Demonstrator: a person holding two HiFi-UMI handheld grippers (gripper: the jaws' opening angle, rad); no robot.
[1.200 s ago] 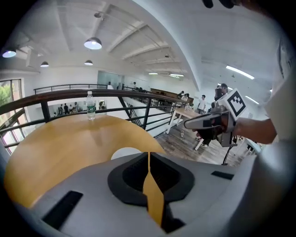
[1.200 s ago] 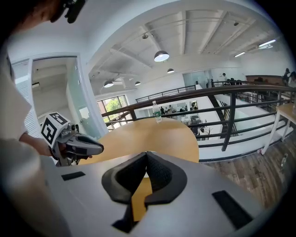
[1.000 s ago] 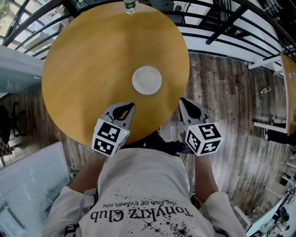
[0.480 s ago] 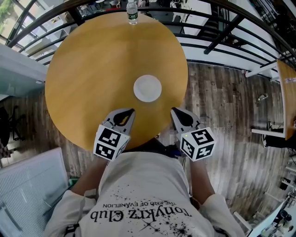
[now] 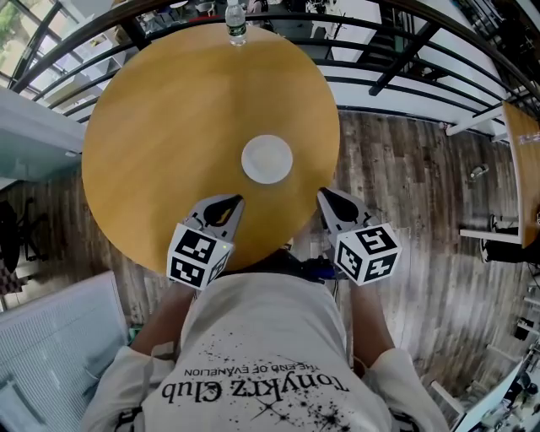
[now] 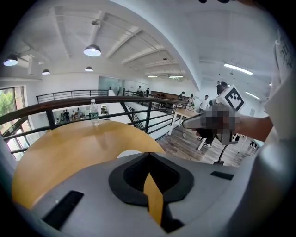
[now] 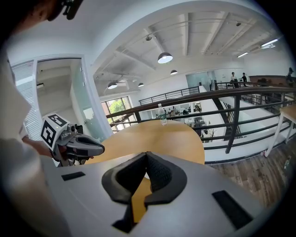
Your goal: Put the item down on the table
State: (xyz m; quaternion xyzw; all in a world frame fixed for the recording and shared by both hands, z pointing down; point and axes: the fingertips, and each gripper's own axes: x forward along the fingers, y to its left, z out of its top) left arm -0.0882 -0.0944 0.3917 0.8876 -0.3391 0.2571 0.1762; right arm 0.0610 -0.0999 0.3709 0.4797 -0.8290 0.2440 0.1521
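Note:
A white round dish (image 5: 267,159) lies on the round wooden table (image 5: 169,126), just beyond both grippers; its edge (image 6: 128,153) peeks over the left jaws. My left gripper (image 5: 238,201) hovers over the table's near edge, shut with nothing between its jaws (image 6: 149,154). My right gripper (image 5: 321,194) is at the table's near right rim, also shut and empty (image 7: 146,153). Each gripper shows in the other's view: the right gripper (image 6: 208,121) and the left gripper (image 7: 76,144). Neither touches the dish.
A water bottle (image 5: 235,20) stands at the table's far edge, against a dark railing (image 5: 396,51). Wooden floor (image 5: 405,186) lies to the right, with another table's edge (image 5: 531,160). A white panel (image 5: 51,337) sits low on the left.
My right gripper swung in toward the table's rim, then eased slightly back to the right. The left gripper and the dish have barely shifted.

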